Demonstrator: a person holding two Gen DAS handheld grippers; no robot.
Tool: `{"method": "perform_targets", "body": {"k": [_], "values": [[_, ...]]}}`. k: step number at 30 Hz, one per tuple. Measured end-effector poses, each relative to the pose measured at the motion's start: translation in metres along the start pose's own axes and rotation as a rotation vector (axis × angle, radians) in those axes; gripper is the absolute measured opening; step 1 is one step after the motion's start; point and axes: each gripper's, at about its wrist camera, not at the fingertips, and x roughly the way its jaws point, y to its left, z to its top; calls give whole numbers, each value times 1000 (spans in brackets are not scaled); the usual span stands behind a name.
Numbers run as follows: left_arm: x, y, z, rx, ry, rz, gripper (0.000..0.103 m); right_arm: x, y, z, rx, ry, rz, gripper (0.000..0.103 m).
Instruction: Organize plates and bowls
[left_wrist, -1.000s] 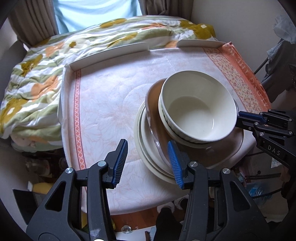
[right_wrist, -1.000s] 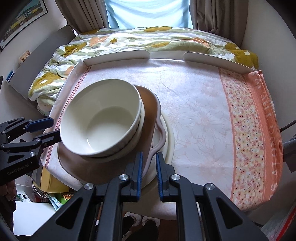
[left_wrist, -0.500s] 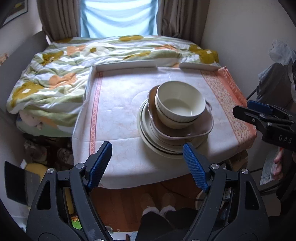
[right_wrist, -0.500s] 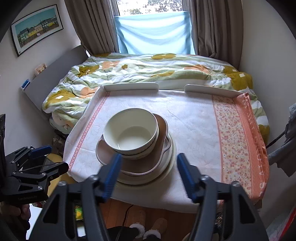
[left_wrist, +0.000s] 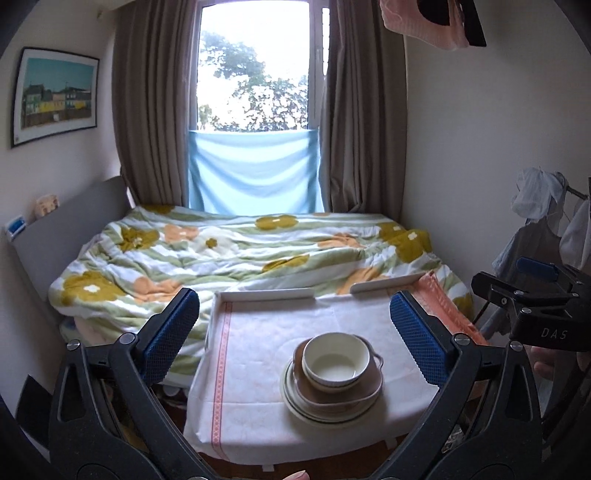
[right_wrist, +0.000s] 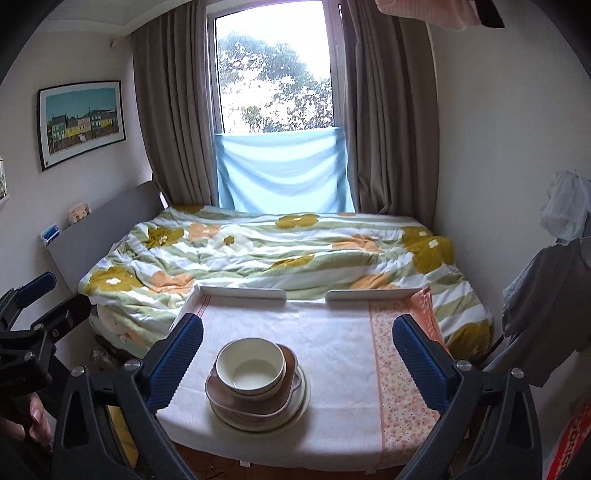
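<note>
The left gripper (left_wrist: 295, 332) has just been opening; its jaws now stand wide with nothing between the blue pads (left_wrist: 171, 334). Seen through that gap, lower and toward the right pad, a cream bowl (left_wrist: 335, 360) sits on a brown dish (left_wrist: 338, 393) atop stacked plates (left_wrist: 325, 410) on the clothed table (left_wrist: 258, 369). At that view's right edge the right gripper (right_wrist: 297, 352) reads "DAS", a hand (left_wrist: 554, 363) beneath it. Its jaws, also just opened wide, hold nothing, the stack below and left of centre.
</note>
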Motion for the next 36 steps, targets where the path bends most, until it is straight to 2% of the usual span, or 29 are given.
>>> {"method": "perform_targets", "body": {"k": [4,13,36], "values": [[-7,-7,7,7,-31,16,103,-13,-4,5,6,-36,-29,102],[-4,-19,3,3,-29,12,103,-19,-17,2,10,-74,-85,102],[-1,-22,4,6,-47,42,103,-20,-25,2,12,-89,-122,102]]}}
